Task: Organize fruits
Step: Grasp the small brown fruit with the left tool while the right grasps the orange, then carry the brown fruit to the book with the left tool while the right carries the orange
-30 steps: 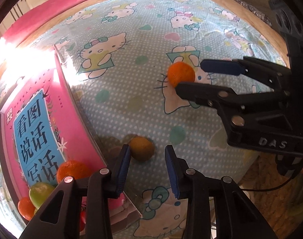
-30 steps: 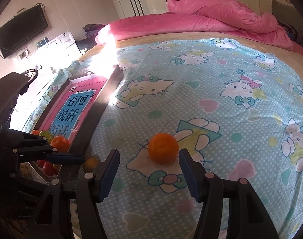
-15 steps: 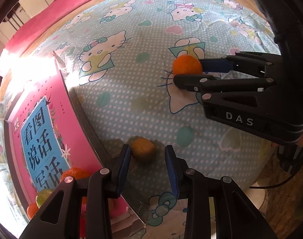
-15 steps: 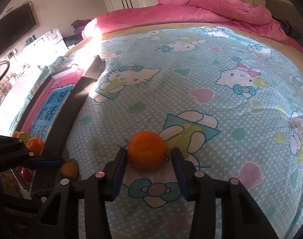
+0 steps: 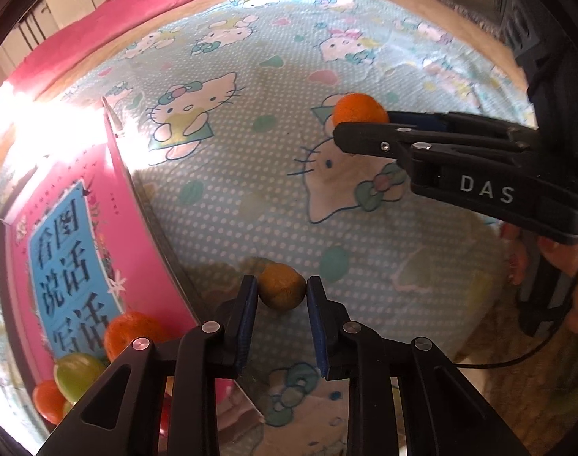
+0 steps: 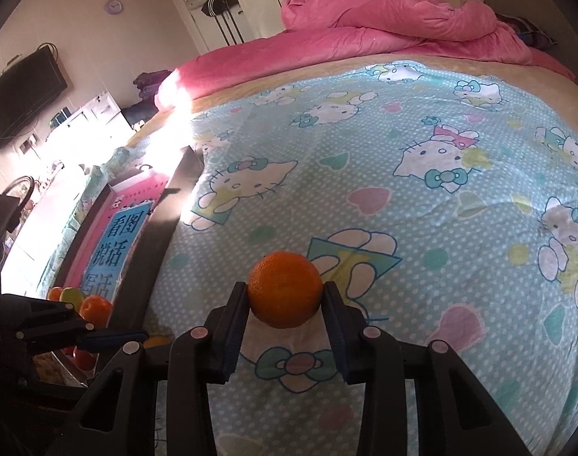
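The left gripper (image 5: 282, 292) points down at the bed sheet (image 5: 251, 190) and pinches a small brownish-yellow fruit (image 5: 282, 292) between its blue pads; the pads touch both sides of the fruit. This fruit lies on the sheet near the bed's front edge, just beside the long dark side of a pink box (image 5: 61, 250) with blue Chinese writing. Inside the box, at its near end, there are more fruits: an orange one (image 5: 131, 328), a green one (image 5: 78, 374) and another orange one (image 5: 48, 399) close together.

The right gripper (image 6: 285, 296) has just been closing its jaws, and now it clamps an orange (image 6: 285, 288) between them. The pads press on the left and right sides of the orange, which is over the cat pattern of the sheet, toward the middle of the bed. I cannot tell if the orange touches the sheet. The two grippers are well apart. A pink blanket (image 6: 384, 26) is heaped at the far edge of the bed.
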`<move>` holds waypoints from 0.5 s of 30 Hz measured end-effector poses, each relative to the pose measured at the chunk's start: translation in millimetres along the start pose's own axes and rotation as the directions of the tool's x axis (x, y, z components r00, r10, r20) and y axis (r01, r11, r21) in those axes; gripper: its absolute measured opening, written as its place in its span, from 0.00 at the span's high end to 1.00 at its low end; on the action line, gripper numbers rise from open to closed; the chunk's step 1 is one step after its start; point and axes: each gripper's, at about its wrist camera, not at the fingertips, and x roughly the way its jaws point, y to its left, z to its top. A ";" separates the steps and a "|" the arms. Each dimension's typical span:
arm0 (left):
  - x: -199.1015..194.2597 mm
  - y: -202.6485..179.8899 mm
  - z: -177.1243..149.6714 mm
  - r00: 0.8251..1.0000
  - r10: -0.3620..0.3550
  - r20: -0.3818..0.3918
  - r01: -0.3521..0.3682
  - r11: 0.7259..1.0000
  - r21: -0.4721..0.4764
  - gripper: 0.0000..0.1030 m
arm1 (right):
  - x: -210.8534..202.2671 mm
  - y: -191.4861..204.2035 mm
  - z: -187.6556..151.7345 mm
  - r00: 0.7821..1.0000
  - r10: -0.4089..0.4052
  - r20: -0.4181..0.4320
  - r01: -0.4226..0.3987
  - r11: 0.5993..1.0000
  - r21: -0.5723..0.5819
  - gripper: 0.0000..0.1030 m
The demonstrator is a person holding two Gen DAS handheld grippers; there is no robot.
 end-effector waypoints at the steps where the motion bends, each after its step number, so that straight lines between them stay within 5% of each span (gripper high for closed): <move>1: -2.9 2.0 -1.1 1.000 -0.015 0.006 0.015 1.000 -0.011 0.74 | -1.7 0.1 0.3 1.000 0.003 0.005 -0.003 1.000 0.001 0.62; 6: -21.8 5.6 -4.3 0.996 -0.073 0.048 0.076 0.996 -0.056 0.74 | -7.3 1.7 1.5 0.999 0.034 0.018 -0.034 0.999 0.005 0.62; 15: -47.7 25.4 -13.6 0.993 -0.048 0.108 0.061 0.991 -0.122 0.74 | -23.4 21.0 0.5 0.994 0.085 0.071 -0.081 0.995 -0.058 0.62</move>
